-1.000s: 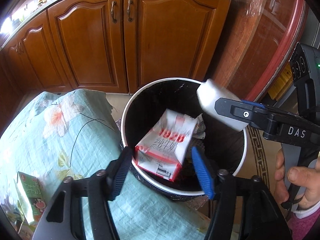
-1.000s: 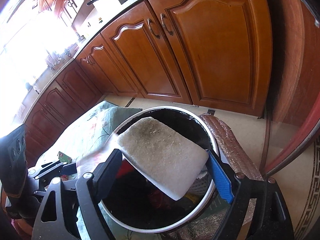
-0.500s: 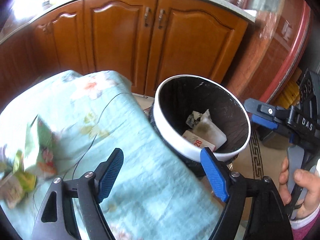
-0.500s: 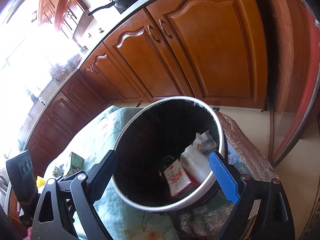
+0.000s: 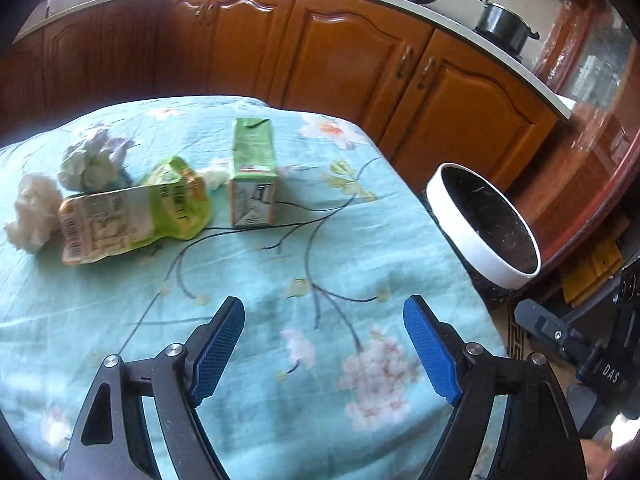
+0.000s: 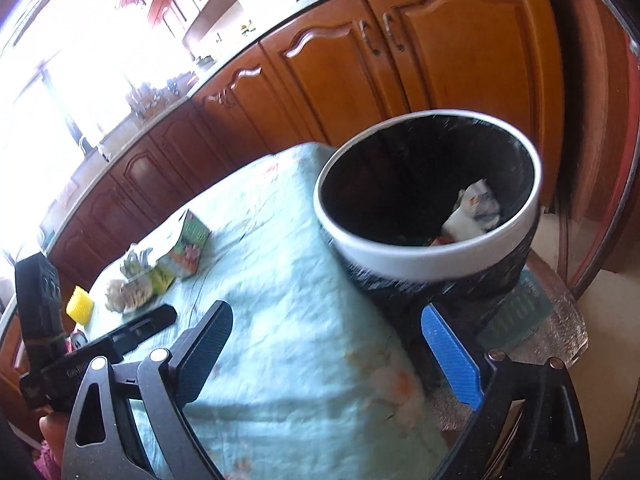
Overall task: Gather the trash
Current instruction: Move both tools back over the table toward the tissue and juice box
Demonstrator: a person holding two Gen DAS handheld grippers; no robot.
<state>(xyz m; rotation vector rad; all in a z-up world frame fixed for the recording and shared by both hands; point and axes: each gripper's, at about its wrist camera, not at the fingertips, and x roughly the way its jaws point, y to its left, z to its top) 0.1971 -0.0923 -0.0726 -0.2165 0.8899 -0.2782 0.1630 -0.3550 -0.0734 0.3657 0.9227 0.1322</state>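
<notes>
A white-rimmed black bin (image 5: pixel 472 236) stands beside the table's right edge, with dropped packaging (image 6: pixel 476 208) inside it. On the teal floral cloth (image 5: pixel 280 272) lie a green carton (image 5: pixel 254 176), a green pouch (image 5: pixel 132 216), a crumpled paper ball (image 5: pixel 92 160) and a white tissue wad (image 5: pixel 32 212). My left gripper (image 5: pixel 323 308) hovers over the cloth in front of this trash, its jaws opening with nothing between them. My right gripper (image 6: pixel 326 312) hangs over the table corner, short of the bin (image 6: pixel 400 256). Its jaws are opening too and hold nothing.
Wooden cabinets (image 5: pixel 340 64) run behind the table and bin, with a pot (image 5: pixel 504 24) on the counter. A yellow ribbed object (image 6: pixel 79 306) sits at the table's far left. The bin rests on a foil-covered stand (image 6: pixel 560 332). A red-framed glass door (image 5: pixel 592 184) is to the right.
Both grippers dropped their loads into the bin: the red-and-white pack and the white pad. The left one then swung left over the table; the right one drew back from the bin.
</notes>
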